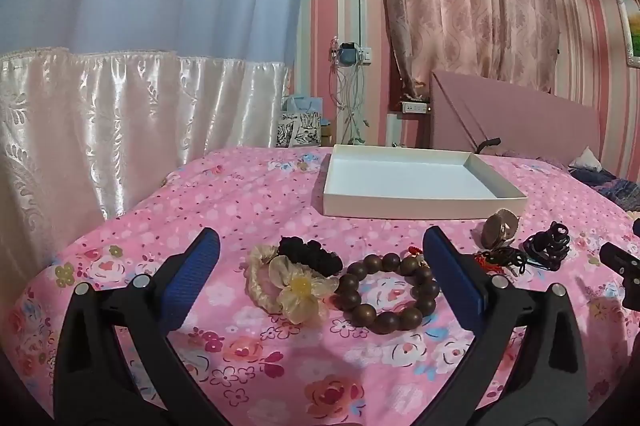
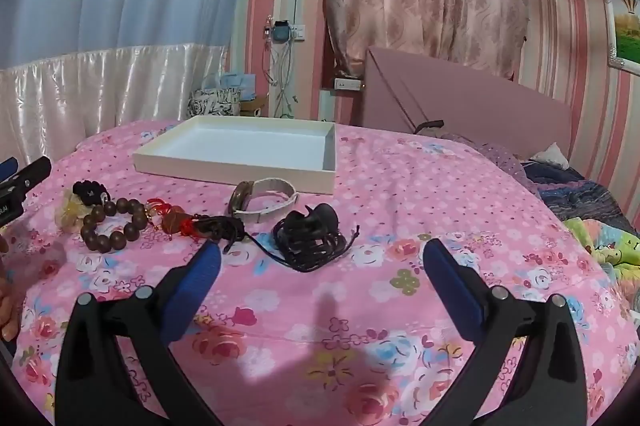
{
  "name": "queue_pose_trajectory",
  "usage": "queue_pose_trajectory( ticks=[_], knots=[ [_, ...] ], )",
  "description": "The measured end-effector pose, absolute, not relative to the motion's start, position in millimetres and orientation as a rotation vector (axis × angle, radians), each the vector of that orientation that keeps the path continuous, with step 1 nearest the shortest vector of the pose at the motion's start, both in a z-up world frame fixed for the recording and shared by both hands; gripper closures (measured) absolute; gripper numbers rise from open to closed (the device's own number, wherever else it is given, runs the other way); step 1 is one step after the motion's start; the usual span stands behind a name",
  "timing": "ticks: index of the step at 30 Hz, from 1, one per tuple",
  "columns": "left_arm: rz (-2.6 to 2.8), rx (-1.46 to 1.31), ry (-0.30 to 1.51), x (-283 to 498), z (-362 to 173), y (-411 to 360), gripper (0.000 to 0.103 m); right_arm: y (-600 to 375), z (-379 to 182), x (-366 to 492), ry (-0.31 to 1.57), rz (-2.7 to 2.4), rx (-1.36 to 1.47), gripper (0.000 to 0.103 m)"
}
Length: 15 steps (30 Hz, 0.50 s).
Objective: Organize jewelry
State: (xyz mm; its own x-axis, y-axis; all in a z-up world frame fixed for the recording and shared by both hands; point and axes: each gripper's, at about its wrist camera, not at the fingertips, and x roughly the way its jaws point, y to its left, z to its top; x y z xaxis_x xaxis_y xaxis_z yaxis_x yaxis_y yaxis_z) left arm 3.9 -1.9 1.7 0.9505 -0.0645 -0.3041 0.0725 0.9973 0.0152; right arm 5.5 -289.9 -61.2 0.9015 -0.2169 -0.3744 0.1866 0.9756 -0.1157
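On the pink floral bedspread lie a cream flower scrunchie [image 1: 280, 286], a black scrunchie [image 1: 310, 254], a brown wooden bead bracelet [image 1: 386, 292], a red-corded pendant [image 2: 176, 220], a watch with a pale strap [image 2: 262, 201] and a black hair claw with cords [image 2: 312, 236]. An empty white tray [image 1: 420, 203] sits behind them; it also shows in the right wrist view [image 2: 240, 167]. My left gripper [image 1: 320, 262] is open just above the scrunchies and bracelet. My right gripper [image 2: 322, 262] is open in front of the hair claw.
A pink headboard [image 2: 472, 105] and pink curtains stand behind the bed. White satin drapes [image 1: 120, 113] hang at the left. A dark blanket and a colourful quilt [image 2: 600, 226] lie at the right edge. Bags and cables sit by the wall.
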Motion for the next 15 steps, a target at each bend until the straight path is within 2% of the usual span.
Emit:
queue_pose_trajectory(
  ticks=[15],
  knots=[
    [0.014, 0.093, 0.306, 1.4, 0.6, -13.5, 0.003, -300.8, -51.0, -5.8, 0.338, -0.249, -0.024, 0.002]
  ],
)
